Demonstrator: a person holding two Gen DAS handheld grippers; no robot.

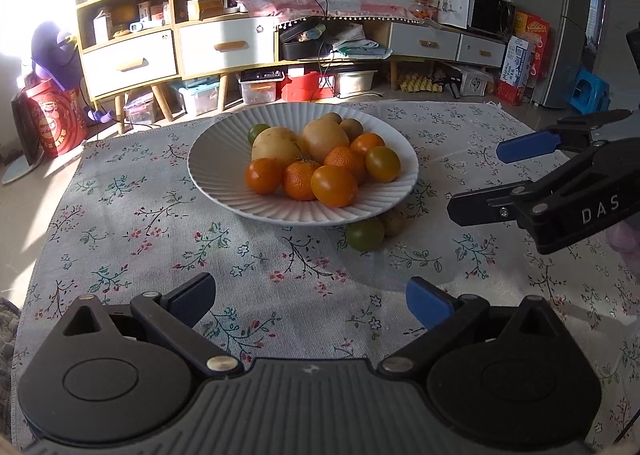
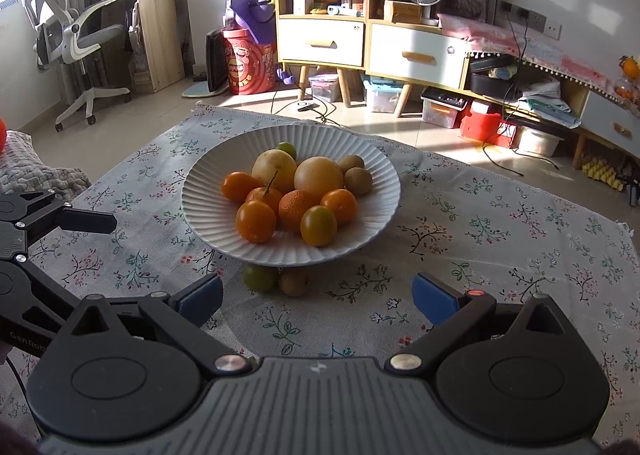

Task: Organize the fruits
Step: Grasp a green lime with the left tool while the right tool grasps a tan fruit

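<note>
Holding both tools above the flowered tablecloth (image 1: 132, 215), I have nothing in either one. My left gripper (image 1: 310, 303) has its blue-padded fingers spread wide over bare cloth, and my right gripper (image 2: 318, 297) is spread just as wide, also empty. Each shows in the other's camera, out at the side of the plate.

Ahead of both sits the white ribbed plate (image 2: 208, 191), heaped with fruit: two large pale yellow fruits (image 2: 318, 175) at the back, several small orange fruits (image 2: 256, 221) in front, two mandarins with rougher skin (image 2: 296, 209), two small brown fruits (image 2: 358, 179) at the far right, and one green fruit (image 2: 287, 149) peeking out behind.

Two pieces lie off the plate, on the cloth (tucked partly under its near rim): a green fruit (image 2: 259, 277) and a brown fruit (image 2: 294, 282), just beside each other. From the right camera they lie between my fingers and the plate.
</note>
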